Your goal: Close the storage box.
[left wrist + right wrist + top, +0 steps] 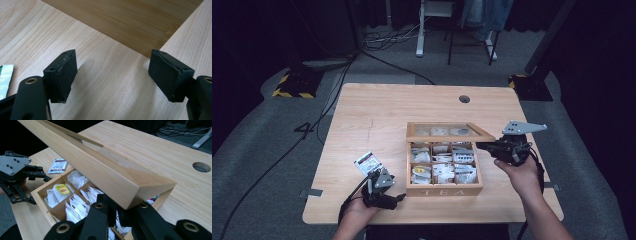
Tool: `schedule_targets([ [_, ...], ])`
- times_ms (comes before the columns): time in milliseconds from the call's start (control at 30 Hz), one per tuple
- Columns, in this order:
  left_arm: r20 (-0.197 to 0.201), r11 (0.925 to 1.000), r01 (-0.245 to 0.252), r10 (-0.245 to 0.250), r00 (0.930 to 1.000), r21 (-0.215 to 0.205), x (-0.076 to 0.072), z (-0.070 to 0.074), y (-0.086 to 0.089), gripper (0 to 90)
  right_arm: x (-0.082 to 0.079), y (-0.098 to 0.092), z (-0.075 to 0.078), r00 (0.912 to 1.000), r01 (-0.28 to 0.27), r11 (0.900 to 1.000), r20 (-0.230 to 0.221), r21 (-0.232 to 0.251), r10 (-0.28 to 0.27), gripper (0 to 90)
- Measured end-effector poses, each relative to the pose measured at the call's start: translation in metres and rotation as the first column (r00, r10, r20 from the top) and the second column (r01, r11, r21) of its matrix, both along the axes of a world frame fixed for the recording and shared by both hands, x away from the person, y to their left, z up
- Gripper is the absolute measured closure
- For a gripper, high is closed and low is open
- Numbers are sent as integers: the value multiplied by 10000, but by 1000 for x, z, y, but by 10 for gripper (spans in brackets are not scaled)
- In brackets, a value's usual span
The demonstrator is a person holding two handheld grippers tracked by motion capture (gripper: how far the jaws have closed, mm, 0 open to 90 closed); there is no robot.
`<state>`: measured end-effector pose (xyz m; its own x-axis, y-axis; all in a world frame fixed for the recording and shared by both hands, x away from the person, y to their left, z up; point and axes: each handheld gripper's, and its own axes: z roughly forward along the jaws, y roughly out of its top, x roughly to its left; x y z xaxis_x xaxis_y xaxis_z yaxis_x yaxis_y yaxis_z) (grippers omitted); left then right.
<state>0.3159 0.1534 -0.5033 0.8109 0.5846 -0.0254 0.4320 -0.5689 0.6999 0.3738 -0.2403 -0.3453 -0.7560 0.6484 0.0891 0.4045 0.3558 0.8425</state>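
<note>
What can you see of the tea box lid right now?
The lid is a light wooden frame around a clear pane, through which tea bags show. It is raised partway, tilted over the open box and still joined along the far edge. The right tool is shut on its front right corner, holding it up. Nothing else touches it.

The right hand-held gripper (120,213) clamps the near corner of the wooden lid (105,171), which slants up over the open tea box (42,197) (white sachets and one yellow packet (62,189) in its compartments). Beyond lies a loose tea packet (58,166) on the desk (155,152), beside the left hand-held gripper (18,178).
</note>
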Motion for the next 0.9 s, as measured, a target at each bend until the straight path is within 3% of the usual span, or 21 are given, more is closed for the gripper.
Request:
schedule_targets([
  [367, 8, 10000, 26, -26, 10000, 17, 0, 0, 0, 238, -13, -9, -1, 9993, 263, 9996, -275, 130, -259, 852],
  [433, 5, 10000, 7, -7, 10000, 11, 0, 0, 0, 238, -17, -12, -4, 9983, 315, 9993, -490, 198, -305, 852],
  [900, 13, 10000, 1, -1, 10000, 14, 0, 0, 0, 238, -37, -16, -13, 9952, 441, 9988, -867, -228, -459, 829],
])
